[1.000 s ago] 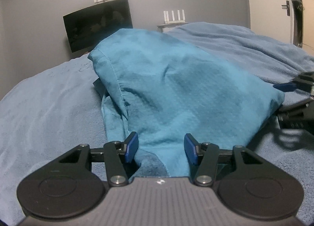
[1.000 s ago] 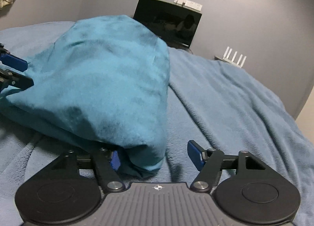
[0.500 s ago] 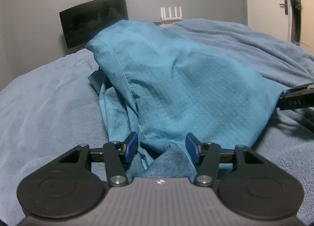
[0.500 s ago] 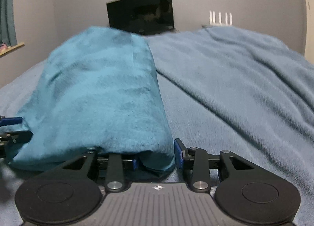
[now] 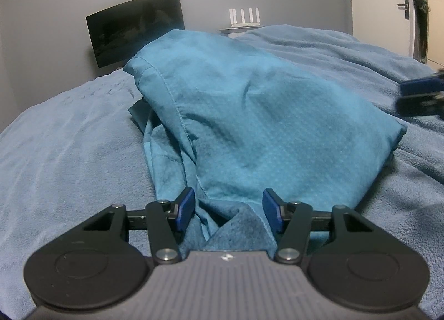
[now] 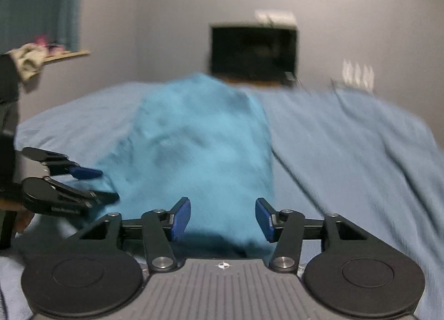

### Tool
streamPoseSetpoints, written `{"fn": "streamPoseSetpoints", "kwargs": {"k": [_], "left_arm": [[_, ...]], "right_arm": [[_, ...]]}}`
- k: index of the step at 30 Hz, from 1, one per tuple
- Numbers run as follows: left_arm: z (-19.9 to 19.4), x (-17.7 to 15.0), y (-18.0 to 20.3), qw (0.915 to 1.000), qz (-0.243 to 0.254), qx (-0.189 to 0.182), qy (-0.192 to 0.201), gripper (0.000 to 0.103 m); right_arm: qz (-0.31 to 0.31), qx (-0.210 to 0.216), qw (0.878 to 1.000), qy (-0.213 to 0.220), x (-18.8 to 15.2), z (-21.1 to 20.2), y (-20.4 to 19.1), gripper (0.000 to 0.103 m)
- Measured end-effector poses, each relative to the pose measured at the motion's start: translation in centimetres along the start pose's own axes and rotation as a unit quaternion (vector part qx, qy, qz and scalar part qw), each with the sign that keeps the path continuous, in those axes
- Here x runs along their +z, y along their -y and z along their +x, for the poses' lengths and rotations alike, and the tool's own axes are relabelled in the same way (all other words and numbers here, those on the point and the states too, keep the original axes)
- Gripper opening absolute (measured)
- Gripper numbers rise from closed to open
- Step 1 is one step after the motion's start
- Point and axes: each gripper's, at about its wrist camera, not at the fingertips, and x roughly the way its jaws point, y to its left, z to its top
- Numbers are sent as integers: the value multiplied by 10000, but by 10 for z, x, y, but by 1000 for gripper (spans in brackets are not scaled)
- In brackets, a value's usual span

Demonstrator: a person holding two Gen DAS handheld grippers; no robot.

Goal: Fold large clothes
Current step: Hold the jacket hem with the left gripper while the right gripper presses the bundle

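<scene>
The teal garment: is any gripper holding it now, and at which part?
Nothing is held. The left gripper and right gripper are open at the teal garment edge.

Left wrist view: low over the bed (image 5: 69, 153), facing the far wall — teal garment (image 5: 263, 114) close, filling mid-frame.
Right wrist view: low too, facing the same wall, blurred.
Shared: garment, monitor (image 5: 136, 34), router (image 5: 244, 17).
Cross-sight: right gripper (image 5: 421, 95) at right edge; left gripper (image 6: 91, 184) at left edge.

Dim, even indoor light; left wrist view sharp, right wrist view motion-blurred; fisheye bends edges.
</scene>
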Motion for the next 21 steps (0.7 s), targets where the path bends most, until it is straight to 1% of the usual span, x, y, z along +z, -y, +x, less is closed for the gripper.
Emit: {"fn": "streamPoseSetpoints", "kwargs": {"k": [1, 2, 3, 5, 6, 7, 8, 9, 10, 11, 12, 13, 14, 15, 16, 17, 18, 19, 21], "left_arm": [[0, 0, 0, 10000, 1, 0, -2, 54], [1, 0, 0, 10000, 2, 1, -5, 54], [1, 0, 0, 10000, 8, -9, -13, 54], [2, -1, -2, 10000, 7, -36, -13, 55], [3, -1, -2, 10000, -5, -40, -11, 56], [4, -1, -3, 10000, -23, -46, -15, 56], [5, -1, -4, 10000, -31, -48, -23, 57], [6, -1, -4, 10000, -40, -47, -32, 58], [6, -1, -5, 10000, -53, -45, -38, 58], [6, -1, -6, 10000, -67, -30, -41, 58], [6, 0, -6, 10000, -77, -9, -34, 58], [4, 0, -5, 10000, -80, 3, 1, 58], [2, 1, -4, 10000, -57, 27, 56, 58], [0, 1, -2, 9999, -12, 67, 119, 58], [-2, 2, 1, 9998, 53, 92, 190, 58], [-4, 2, 3, 9997, 92, 89, 221, 58], [-4, 3, 5, 9997, 102, 85, 200, 58], [-3, 2, 5, 9998, 83, 80, 162, 58], [0, 1, 4, 10000, 37, 55, 49, 58]], "right_arm": [[-108, -30, 9999, -28, -1, 8, -3, 40], [-174, -81, 9997, -124, -4, 19, -3, 29], [-216, -124, 9993, -266, -8, 31, -2, 25], [-245, -378, 9982, -385, -16, 46, 5, 25], [-146, -495, 9979, -385, -16, 50, 11, 25], [24, -544, 9978, -382, -17, 52, 20, 30], [218, -555, 9975, -378, -16, 54, 28, 40], [362, -526, 9972, -396, -16, 55, 34, 45], [416, -509, 9970, -407, -16, 55, 35, 45], [410, -531, 9971, -364, -15, 54, 32, 40], [332, -521, 9979, -216, -14, 49, 26, 35], [218, -410, 9989, -62, -12, 45, 20, 32], [66, -232, 9997, 60, -9, 43, 12, 32], [-128, -166, 9998, 52, -11, 42, 4, 30], [-307, -227, 9992, -95, -12, 49, -2, 29], [-275, -287, 9988, -300, -13, 58, -2, 29], [-38, -281, 9989, -378, -10, 64, 2, 30], [168, -261, 9990, -333, -4, 66, 5, 30], [360, -146, 9991, -184, 11, 70, 6, 30]]}}
